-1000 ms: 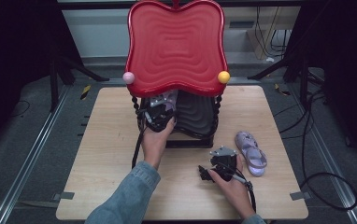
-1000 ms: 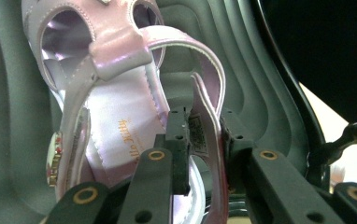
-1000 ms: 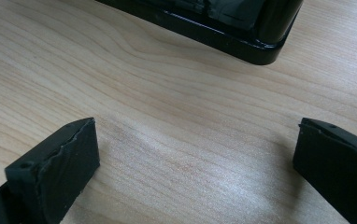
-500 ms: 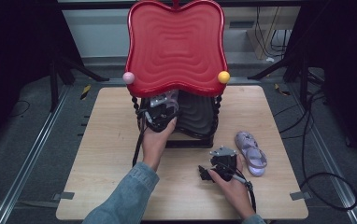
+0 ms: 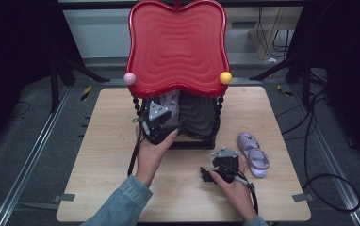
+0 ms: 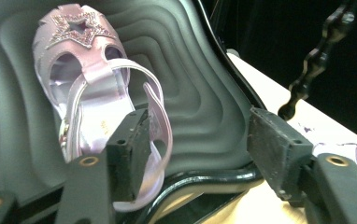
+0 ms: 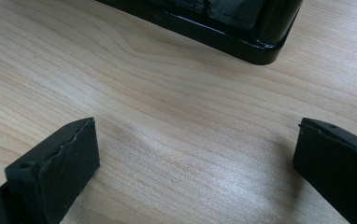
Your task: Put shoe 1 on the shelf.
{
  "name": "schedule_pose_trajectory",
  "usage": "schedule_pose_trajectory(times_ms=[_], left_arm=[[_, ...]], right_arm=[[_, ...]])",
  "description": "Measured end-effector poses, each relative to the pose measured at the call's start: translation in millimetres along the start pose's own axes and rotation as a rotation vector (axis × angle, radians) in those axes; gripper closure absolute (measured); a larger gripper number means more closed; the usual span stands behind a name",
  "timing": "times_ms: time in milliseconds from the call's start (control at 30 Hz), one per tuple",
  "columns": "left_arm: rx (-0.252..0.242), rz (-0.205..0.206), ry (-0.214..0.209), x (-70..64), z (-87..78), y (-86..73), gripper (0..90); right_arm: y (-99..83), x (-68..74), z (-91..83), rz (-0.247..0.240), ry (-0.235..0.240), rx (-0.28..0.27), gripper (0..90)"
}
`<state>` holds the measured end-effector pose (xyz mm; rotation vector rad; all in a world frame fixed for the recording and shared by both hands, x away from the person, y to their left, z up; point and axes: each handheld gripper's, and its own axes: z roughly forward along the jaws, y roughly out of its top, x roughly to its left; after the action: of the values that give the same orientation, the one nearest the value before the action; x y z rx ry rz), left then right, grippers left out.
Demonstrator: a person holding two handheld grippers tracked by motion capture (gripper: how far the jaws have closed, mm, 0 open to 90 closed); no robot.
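A lilac sandal [image 6: 97, 88] with a glittery star on its toe lies on the black wavy lower shelf [image 6: 204, 93] of a two-tier stand. My left gripper [image 6: 200, 140] is open at the shelf's front edge, its left jaw just in front of the sandal's heel strap, not gripping it. In the high view this left gripper [image 5: 161, 115] sits under the red wavy top tray [image 5: 178, 47], beside the sandal [image 5: 171, 101]. A second lilac sandal [image 5: 252, 153] lies on the table at the right. My right gripper [image 5: 211, 173] hovers open over bare wood [image 7: 190, 158], holding nothing.
The stand has beaded black posts [image 6: 314, 60] and a black base rim [image 7: 242, 42] near my right gripper. A pink ball [image 5: 129, 78] and a yellow ball [image 5: 225, 77] sit at the red tray's front corners. Cables [image 5: 319, 141] run on the floor at the right.
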<state>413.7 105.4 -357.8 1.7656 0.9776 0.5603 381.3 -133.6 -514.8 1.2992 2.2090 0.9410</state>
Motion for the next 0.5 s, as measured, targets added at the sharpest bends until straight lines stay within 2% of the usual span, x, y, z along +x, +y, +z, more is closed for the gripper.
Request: schedule_pose_trajectory(times_ms=[133, 233, 300, 333, 400, 500], left_arm=[[0.0, 0.025, -0.006, -3.1, -15.7, -8.6, 32.2], [0.017, 0.03, -0.032, -2.6, -26.1, -18.4, 27.9], [0.025, 0.035, -0.048, 0.1, -34.8, -27.9, 25.1], [0.031, 0.035, -0.054, 2.1, -38.0, -31.6, 24.4], [0.04, 0.017, -0.058, 8.9, -45.4, -42.3, 21.9], [0.059, -0.016, -0.044, 24.5, -58.2, -58.8, 18.6]], right_arm=[[0.1, 0.0, 0.0, 0.001, -0.002, 0.0, 0.7], [0.1, 0.3, -0.3, 0.008, 0.0, 0.0, 1.1], [0.3, -0.8, -1.8, 0.004, -0.01, -0.002, 8.4], [1.3, -0.5, -4.9, 0.016, -0.018, 0.0, 13.8], [3.6, 0.0, -12.3, 0.016, -0.014, -0.004, 13.8], [11.3, 2.2, -37.0, -0.027, -0.015, -0.021, 19.5]])
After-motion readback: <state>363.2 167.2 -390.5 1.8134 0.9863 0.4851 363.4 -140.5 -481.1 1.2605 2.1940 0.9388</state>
